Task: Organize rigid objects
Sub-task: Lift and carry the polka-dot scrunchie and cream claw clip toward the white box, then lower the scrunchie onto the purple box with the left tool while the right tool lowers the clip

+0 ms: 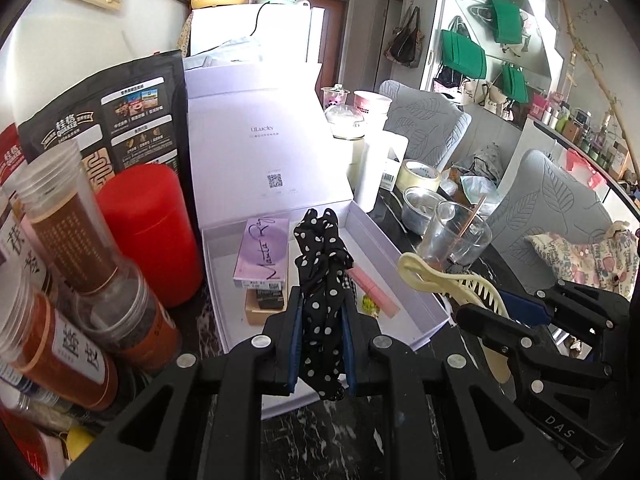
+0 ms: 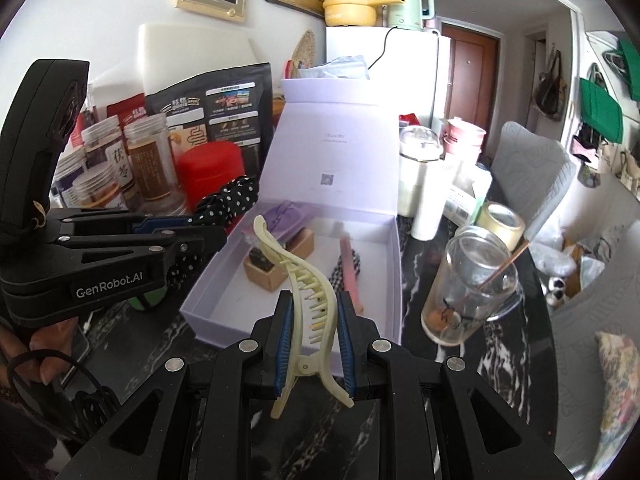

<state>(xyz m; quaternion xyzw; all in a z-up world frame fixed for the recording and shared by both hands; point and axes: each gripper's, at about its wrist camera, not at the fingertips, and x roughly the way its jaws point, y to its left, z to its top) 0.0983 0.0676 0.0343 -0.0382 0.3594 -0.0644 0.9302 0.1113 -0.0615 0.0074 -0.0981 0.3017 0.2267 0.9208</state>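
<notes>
My left gripper [image 1: 322,312] is shut on a black polka-dot hair tie [image 1: 322,264] and holds it over the near edge of an open pale lilac box [image 1: 424,312]. The box holds a lilac carton [image 1: 262,254], a tan box [image 1: 264,306] and a pink stick [image 1: 374,292]. My right gripper [image 2: 312,312] is shut on a cream hair claw clip [image 2: 304,280], held just before the box's front wall [image 2: 224,330]. The clip also shows in the left wrist view [image 1: 440,278], right of the box.
Spice jars [image 1: 80,280], a red canister [image 1: 150,232] and a black Quaker pouch [image 1: 108,116] crowd the left. A clear glass [image 2: 472,284], a tape roll [image 2: 500,224] and white cups [image 2: 424,184] stand right of the box. The tabletop [image 2: 516,360] is black marble.
</notes>
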